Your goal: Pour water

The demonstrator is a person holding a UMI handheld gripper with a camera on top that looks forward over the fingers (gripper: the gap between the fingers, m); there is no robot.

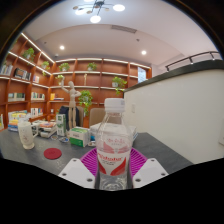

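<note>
A clear plastic water bottle [113, 145] with a red and white label stands upright between my fingers, its open neck at the top. My gripper [112, 168] is shut on the bottle's lower body, both pink pads [91, 161] pressing its sides. A red cap [52, 153] lies on the grey countertop [40, 160] to the left. A clear cup [26, 133] with an orange band stands further left on the counter.
Boxes and a green carton [78, 136] sit on the counter behind the bottle. Wooden shelves with plants [90, 85] line the back wall. A white partition wall [180, 110] rises to the right.
</note>
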